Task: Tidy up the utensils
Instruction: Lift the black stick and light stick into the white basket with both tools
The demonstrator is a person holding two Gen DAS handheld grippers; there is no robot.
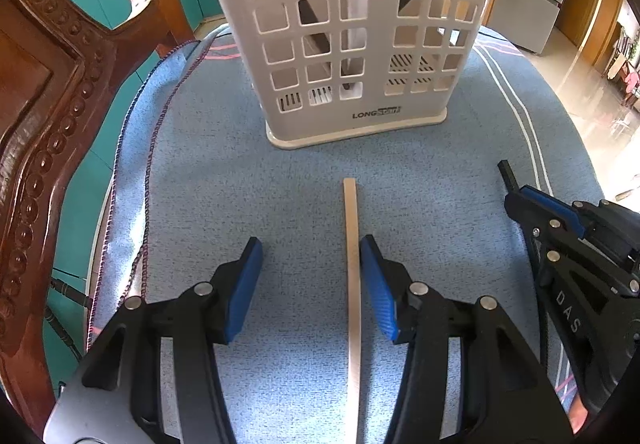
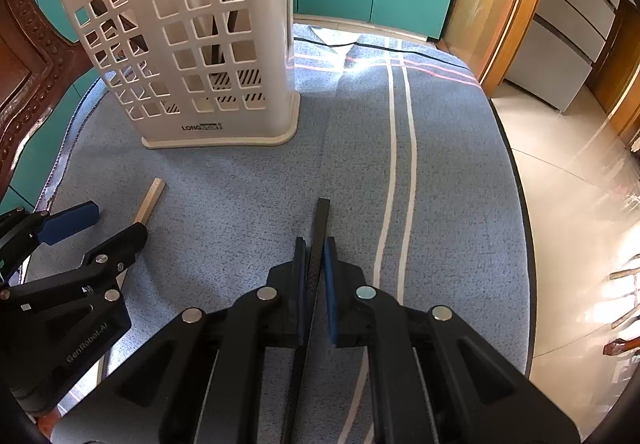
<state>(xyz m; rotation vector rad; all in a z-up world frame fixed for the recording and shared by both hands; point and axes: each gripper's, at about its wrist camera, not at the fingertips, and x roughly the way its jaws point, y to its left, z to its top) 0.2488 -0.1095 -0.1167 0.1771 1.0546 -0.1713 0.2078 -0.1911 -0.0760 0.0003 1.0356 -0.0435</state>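
Left gripper spread wide around a pale chopstick flat on the blue cloth, stick close by the right-hand pad, ungripped. Right gripper clenched on a black chopstick, tip pointing ahead, probably for lifting. White slotted holder upright just beyond, dark sticks already inside, likely the destination for both.

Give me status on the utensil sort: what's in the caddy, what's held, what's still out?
Done: several dark and light sticks already stand in the white caddy. In hand: the right gripper is shut on a black chopstick. The left gripper is open around a light wooden chopstick, which lies on the blue cloth close beside one finger, not clamped. Left: grip that one and drop both into the caddy.
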